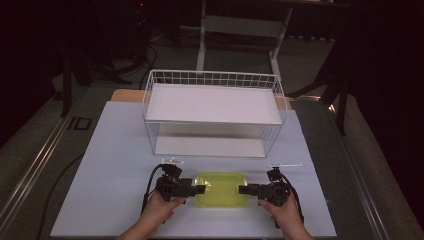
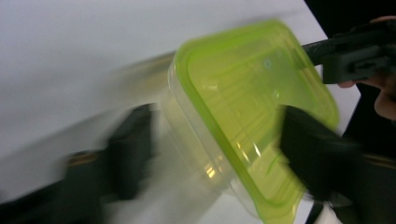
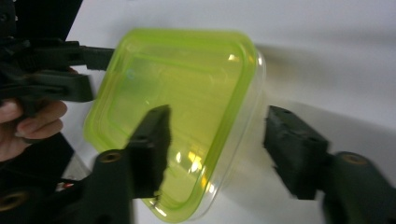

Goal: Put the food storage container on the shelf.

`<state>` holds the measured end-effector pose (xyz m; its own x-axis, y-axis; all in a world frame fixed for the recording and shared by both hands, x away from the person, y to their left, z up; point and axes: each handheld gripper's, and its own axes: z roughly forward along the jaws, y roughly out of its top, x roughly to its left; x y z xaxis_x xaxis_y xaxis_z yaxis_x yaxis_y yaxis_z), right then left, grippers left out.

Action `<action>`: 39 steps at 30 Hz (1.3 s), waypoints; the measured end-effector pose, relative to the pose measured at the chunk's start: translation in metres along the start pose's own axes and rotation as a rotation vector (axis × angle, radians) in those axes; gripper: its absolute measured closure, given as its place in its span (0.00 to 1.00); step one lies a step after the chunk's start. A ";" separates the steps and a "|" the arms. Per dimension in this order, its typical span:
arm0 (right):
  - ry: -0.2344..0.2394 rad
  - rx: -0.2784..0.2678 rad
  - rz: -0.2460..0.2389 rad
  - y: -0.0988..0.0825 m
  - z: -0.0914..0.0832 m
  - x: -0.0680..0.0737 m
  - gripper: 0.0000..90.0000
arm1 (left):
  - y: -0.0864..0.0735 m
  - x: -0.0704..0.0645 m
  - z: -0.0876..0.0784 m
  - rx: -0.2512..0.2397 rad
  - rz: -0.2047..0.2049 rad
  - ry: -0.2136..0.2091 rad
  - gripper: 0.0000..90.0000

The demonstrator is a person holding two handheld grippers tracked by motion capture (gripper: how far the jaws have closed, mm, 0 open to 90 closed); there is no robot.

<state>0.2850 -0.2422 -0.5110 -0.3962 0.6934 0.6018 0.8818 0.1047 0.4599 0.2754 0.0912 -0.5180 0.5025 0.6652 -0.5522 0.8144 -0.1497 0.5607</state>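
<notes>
A clear plastic box with a yellow-green lid (image 1: 222, 189) lies flat on the white table near the front edge. My left gripper (image 1: 202, 188) points at the box's left end and my right gripper (image 1: 242, 189) at its right end, a hand around each. In the left gripper view, the box (image 2: 252, 116) sits between the blurred jaws of my left gripper (image 2: 215, 121), one over the lid, the other just off the clear wall. In the right gripper view, my right gripper (image 3: 217, 116) straddles a box corner (image 3: 177, 102), one jaw over the lid, the other apart from the wall. The left gripper (image 3: 100, 69) shows opposite.
A white wire basket rack (image 1: 212, 112) with a white shelf on top and one below stands behind the box, mid-table. The white table sheet (image 1: 115, 150) extends left and right of it. Dark floor, cables and white desk legs lie beyond the table.
</notes>
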 end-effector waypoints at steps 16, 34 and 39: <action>-0.013 0.023 0.030 -0.007 -0.002 0.003 0.82 | -0.005 -0.002 0.001 0.010 -0.059 -0.021 0.79; -0.007 0.006 0.043 -0.014 -0.008 0.010 0.88 | -0.012 -0.023 -0.008 -0.034 -0.058 0.060 0.87; -0.007 -0.009 0.027 -0.010 -0.010 0.016 0.88 | -0.009 -0.023 -0.014 -0.055 -0.076 0.065 0.88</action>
<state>0.2678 -0.2393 -0.4998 -0.3705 0.7007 0.6097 0.8897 0.0792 0.4497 0.2526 0.0873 -0.5014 0.4181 0.7196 -0.5544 0.8314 -0.0573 0.5526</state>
